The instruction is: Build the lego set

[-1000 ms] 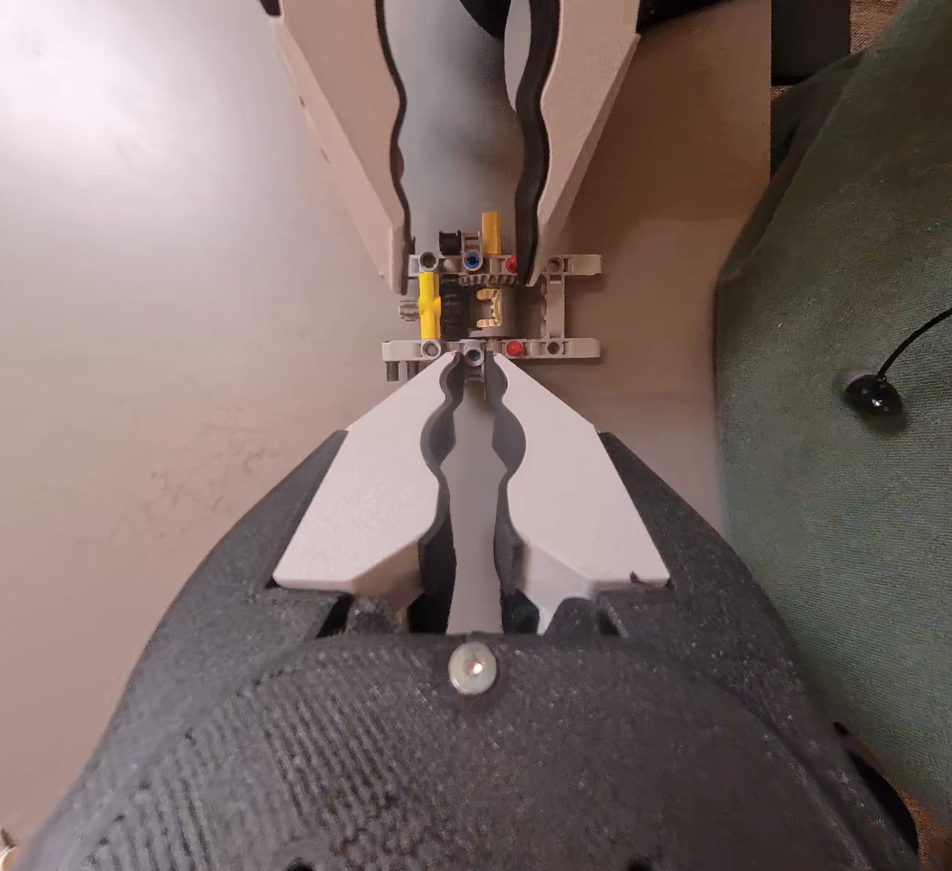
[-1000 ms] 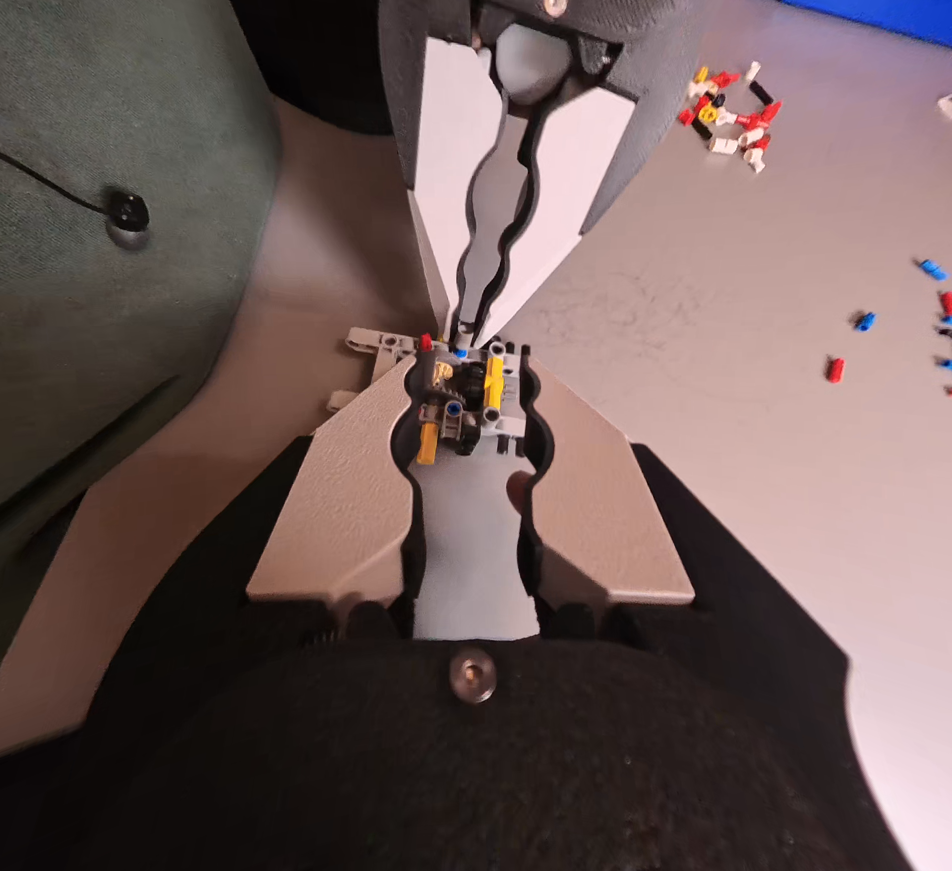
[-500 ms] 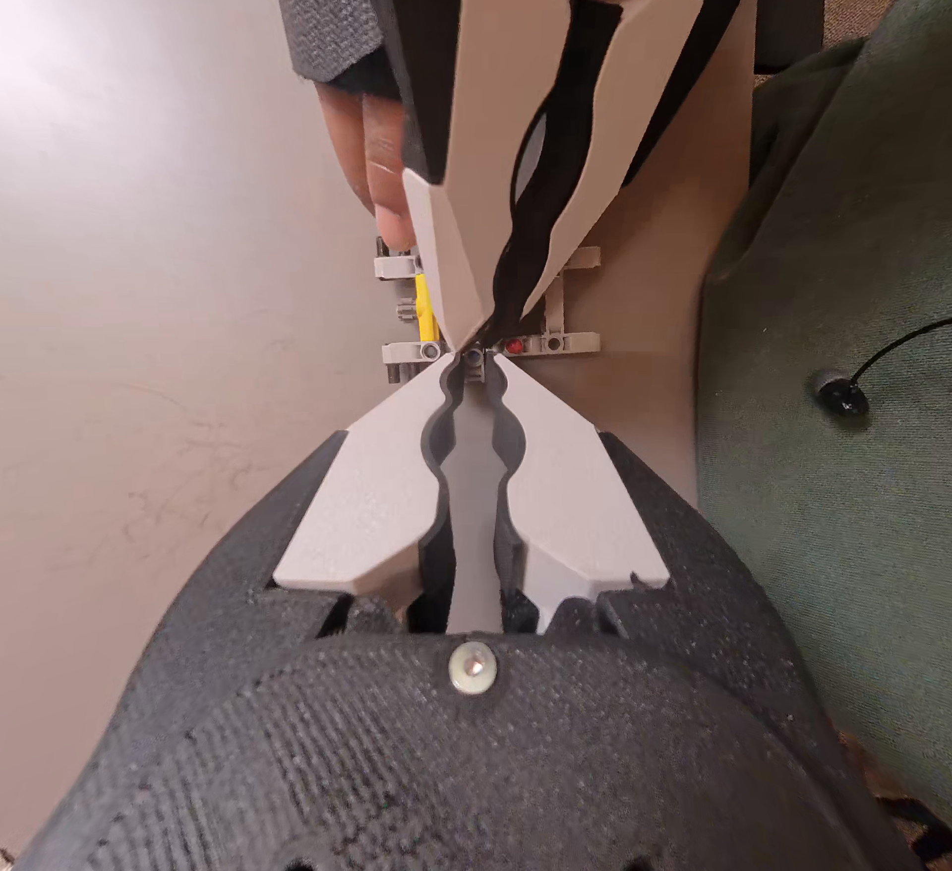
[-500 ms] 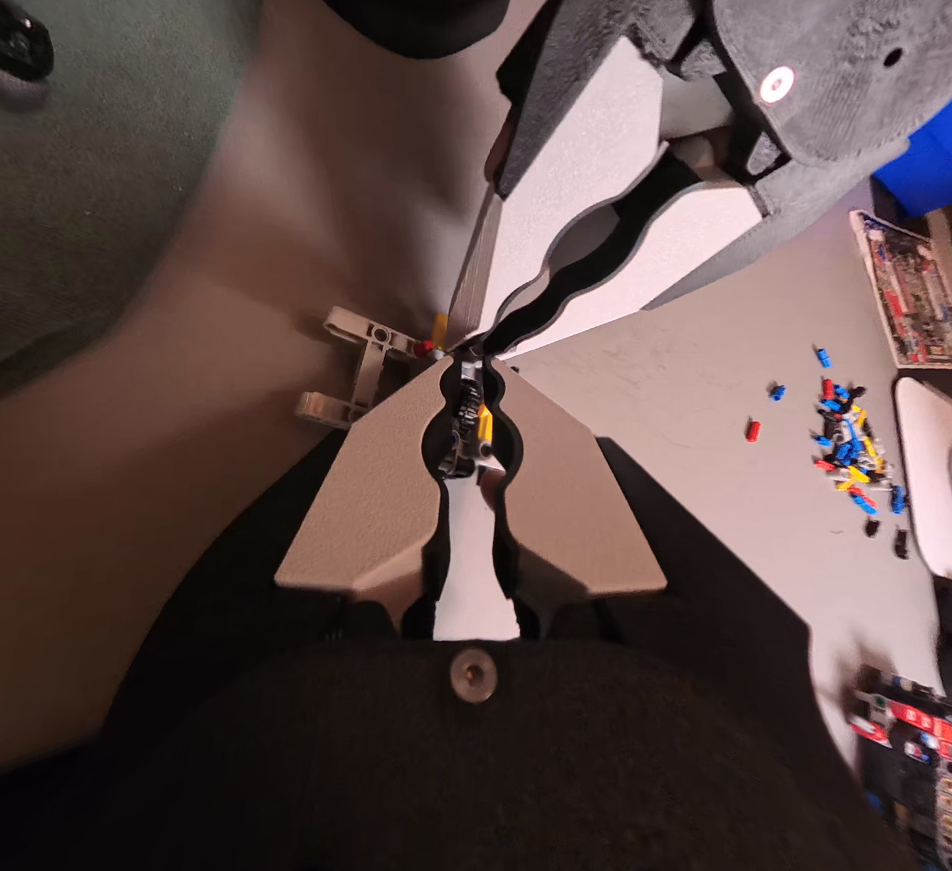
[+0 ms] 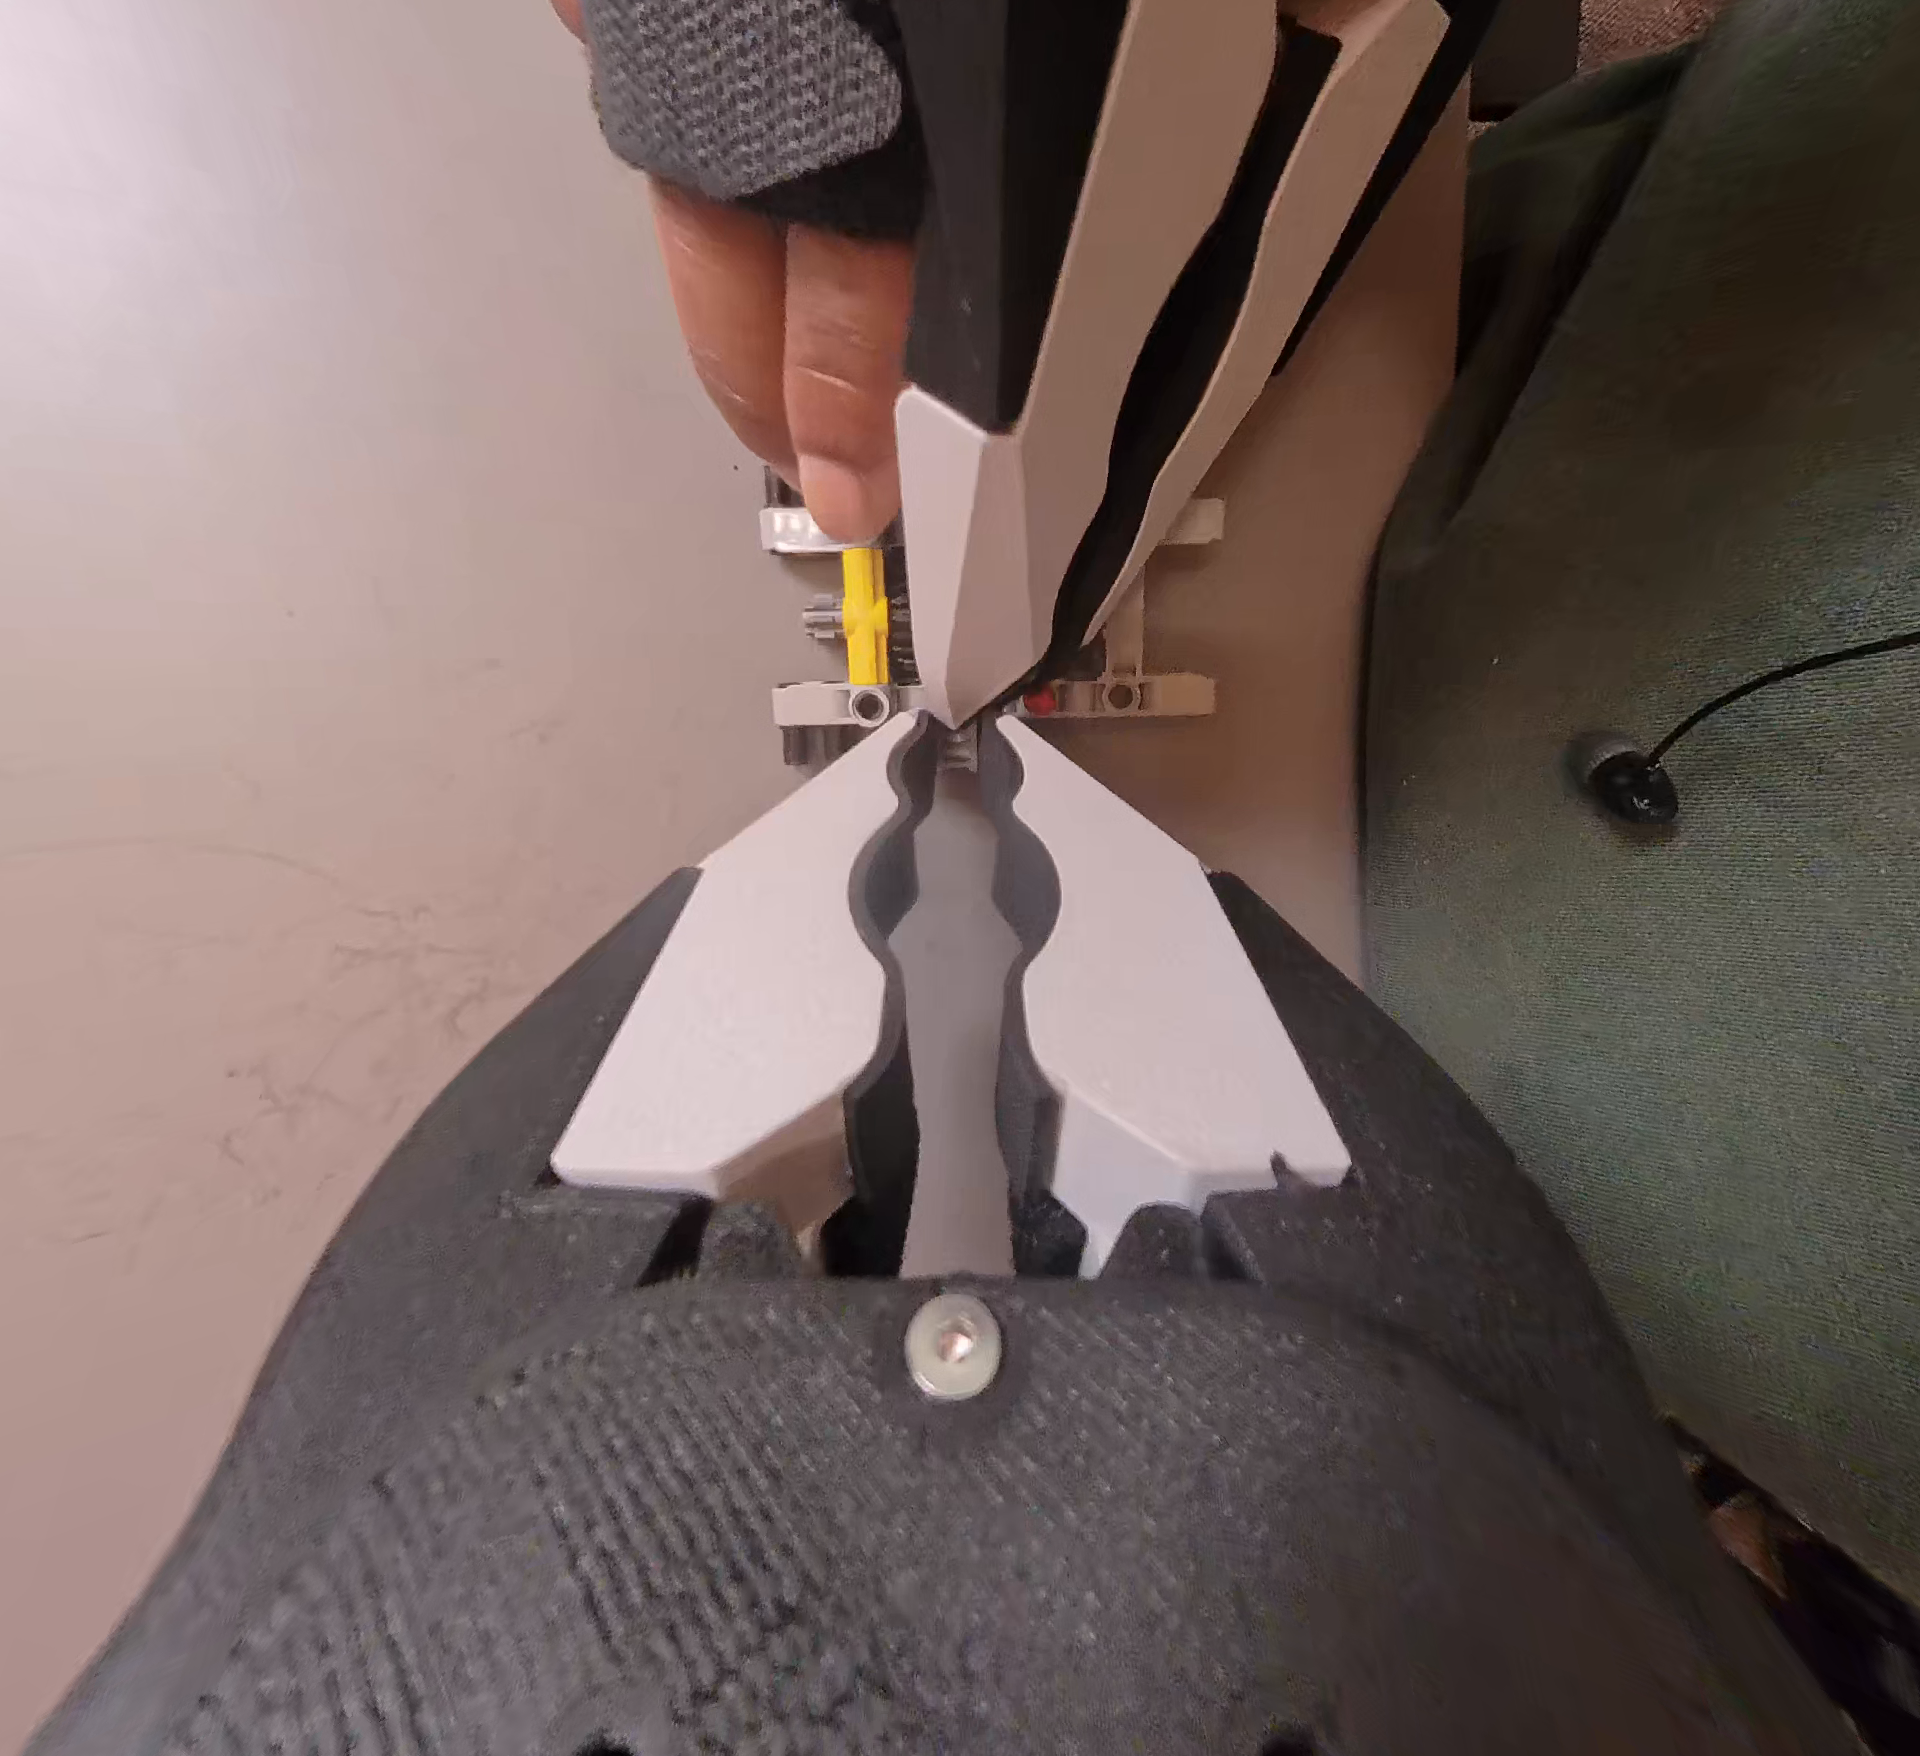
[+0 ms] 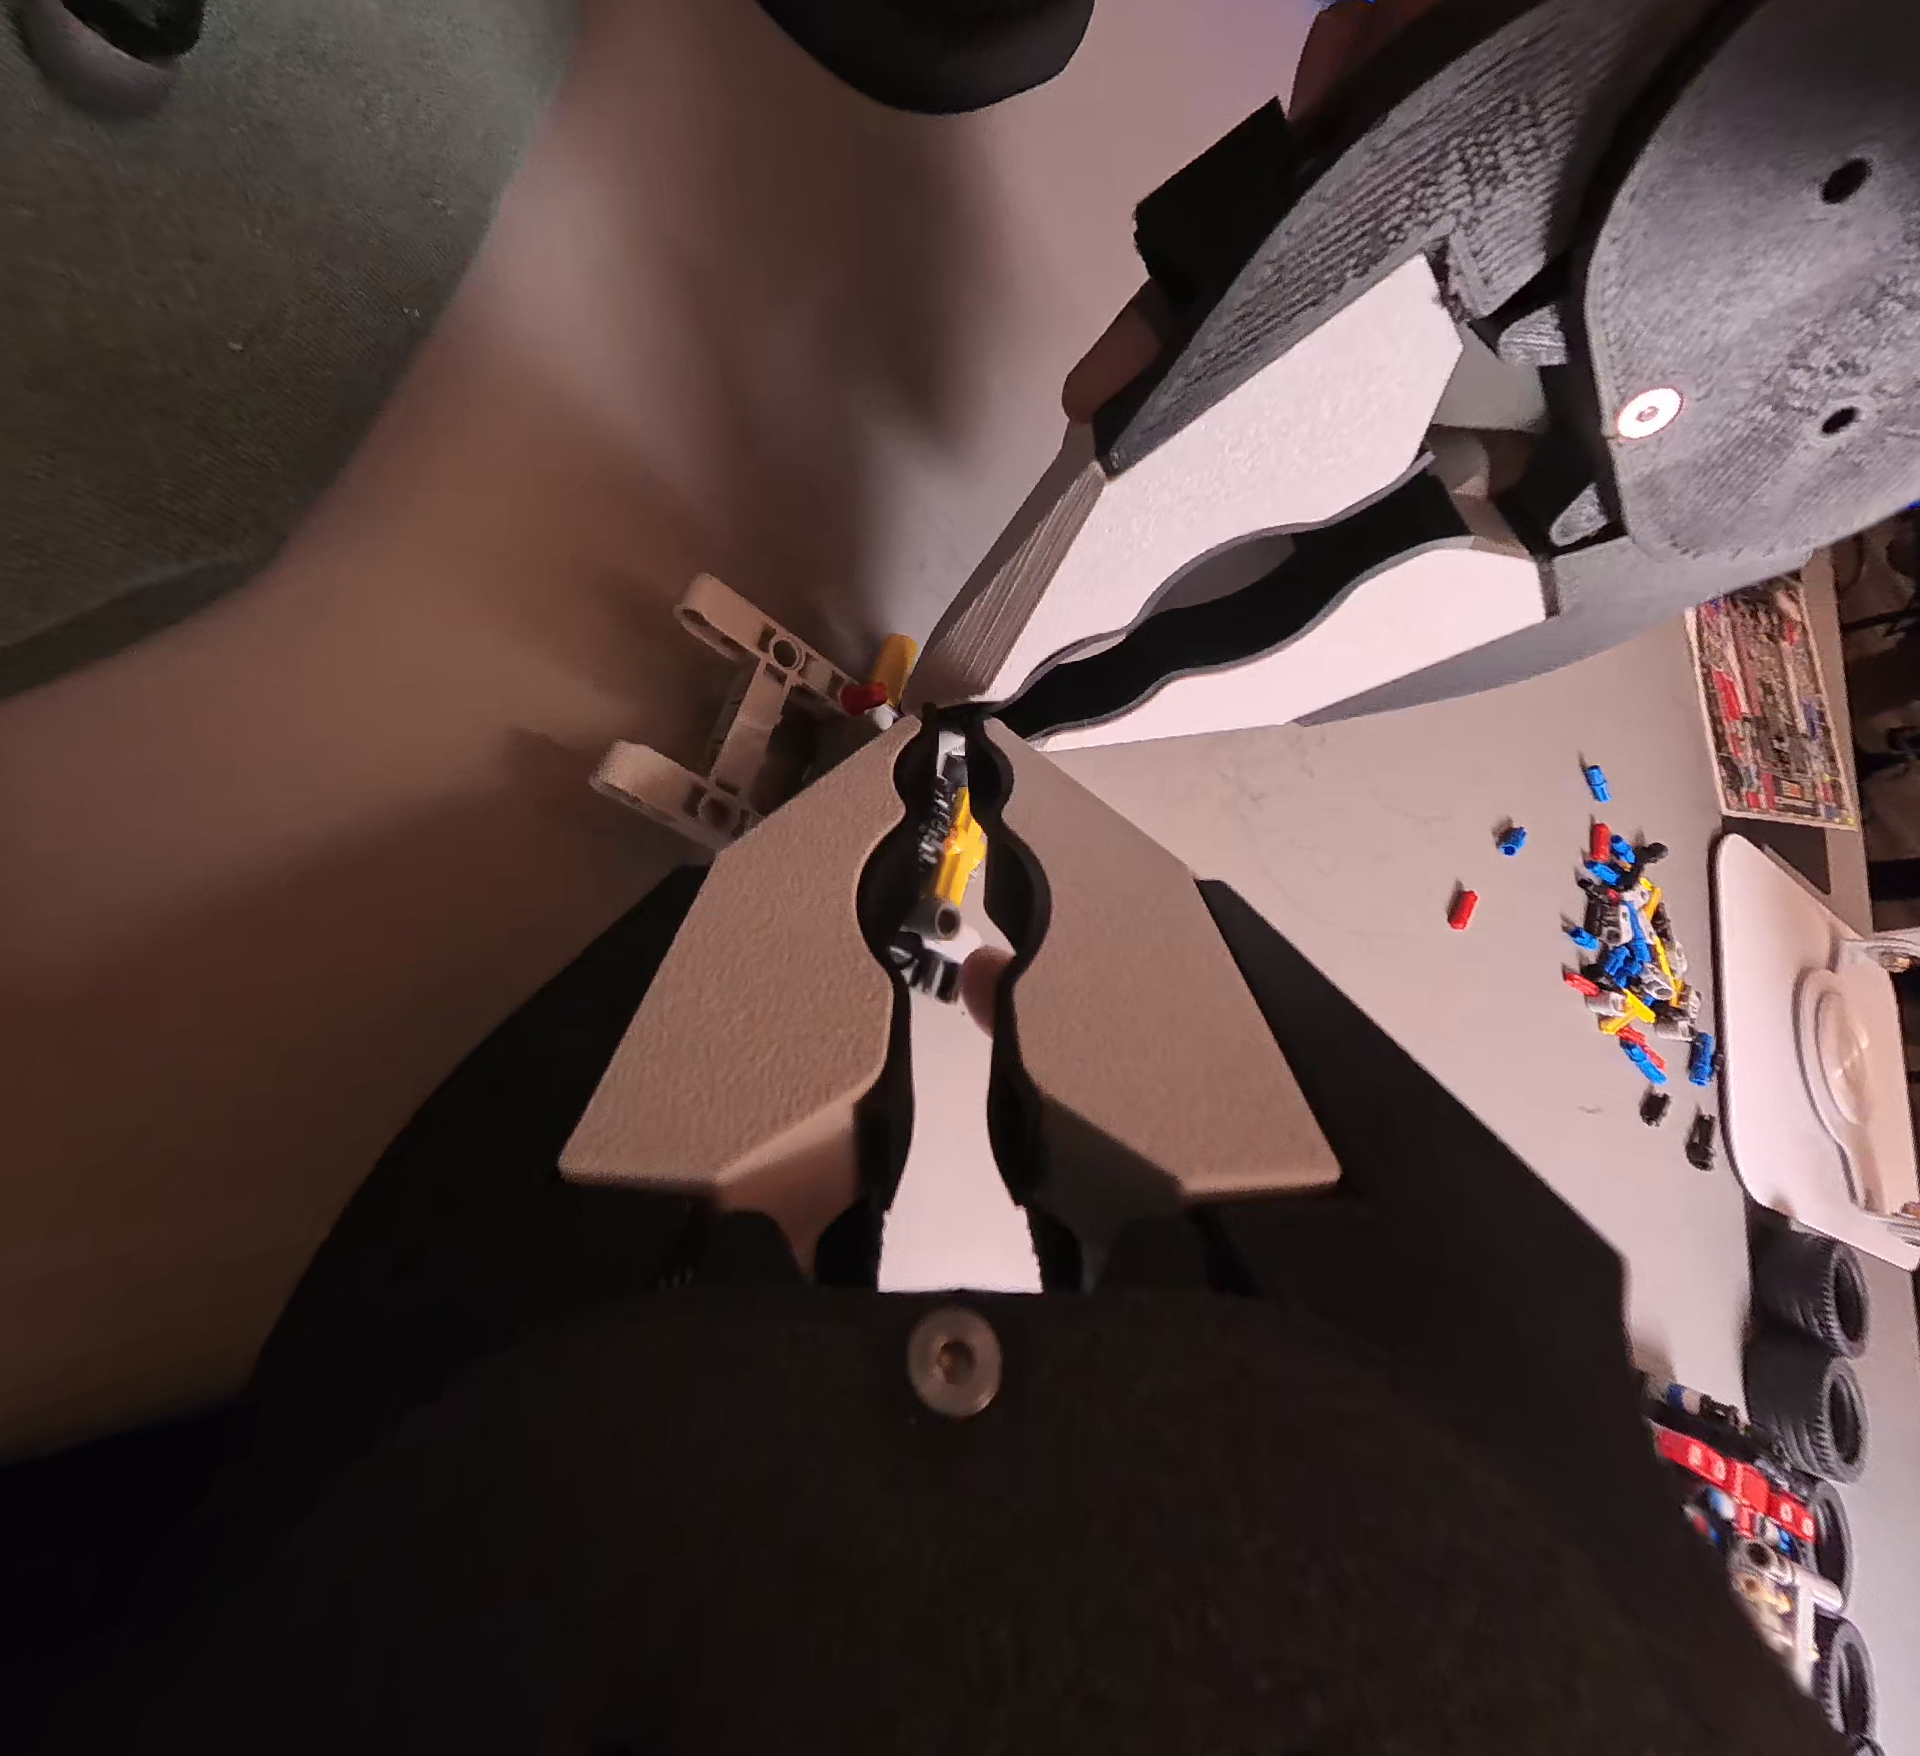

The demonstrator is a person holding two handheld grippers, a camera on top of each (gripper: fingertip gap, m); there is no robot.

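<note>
2 claws meet on 1 grey lego frame (image 5: 1117, 696) lying on the table (image 5: 312, 563), at 12 o'clock from the left claw (image 5: 961, 738). That claw is nearly closed, its tips pinching a small grey stub on the frame's near beam. The right claw (image 6: 948, 738), 1 second ago spread wide around the frame's geared core, has since rolled over and narrowed, and now grips the core with its yellow piece (image 6: 956, 859) between its pads. By this reading, a press-fit or adjustment of the core is under way, with the left claw serving as brace. 1 fingertip (image 5: 836, 485) rests on the far beam. Loose parts: 1 heap of small pieces (image 6: 1631, 968) at 3 o'clock in the right wrist view, 1 stray red pin (image 6: 1462, 908), and several black tyres (image 6: 1808, 1363), their number uncertain.
</note>
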